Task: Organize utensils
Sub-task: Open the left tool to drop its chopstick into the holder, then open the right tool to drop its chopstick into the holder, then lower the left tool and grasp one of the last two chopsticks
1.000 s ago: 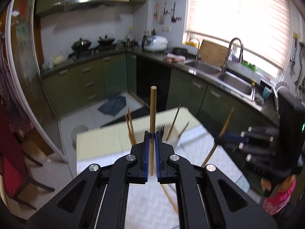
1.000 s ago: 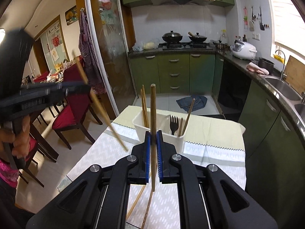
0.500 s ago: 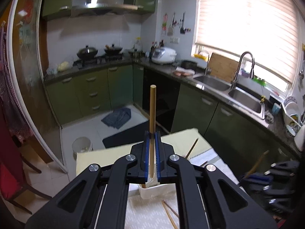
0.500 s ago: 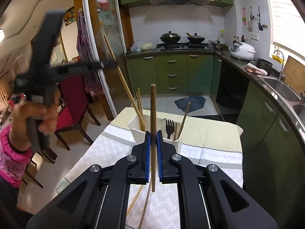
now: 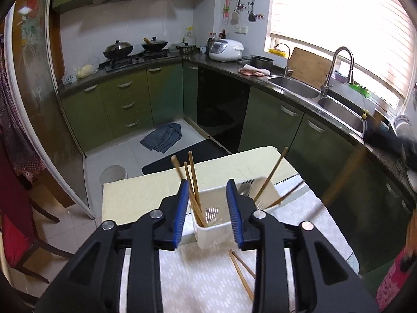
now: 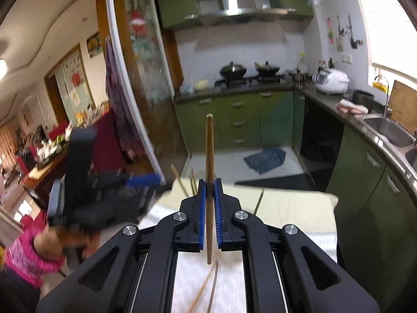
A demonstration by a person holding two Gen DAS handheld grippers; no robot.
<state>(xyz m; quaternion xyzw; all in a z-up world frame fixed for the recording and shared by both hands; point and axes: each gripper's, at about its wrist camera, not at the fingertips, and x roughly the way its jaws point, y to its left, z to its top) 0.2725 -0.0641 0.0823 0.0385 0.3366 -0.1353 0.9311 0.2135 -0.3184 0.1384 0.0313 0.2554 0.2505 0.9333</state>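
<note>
While the left gripper (image 5: 207, 208) hangs over the white holder (image 5: 221, 230) near the surface's far edge, its jaws are opening around nothing; three chopsticks (image 5: 194, 187) lean inside. Right gripper (image 6: 209, 216) jaws clamp one upright chopstick (image 6: 209, 172).

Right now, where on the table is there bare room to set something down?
The yellow cloth left of the white holder lies bare, as does its far strip behind the holder. It is crowded in the holder's left end, with three chopsticks, and just in front, where loose chopsticks lie.
</note>
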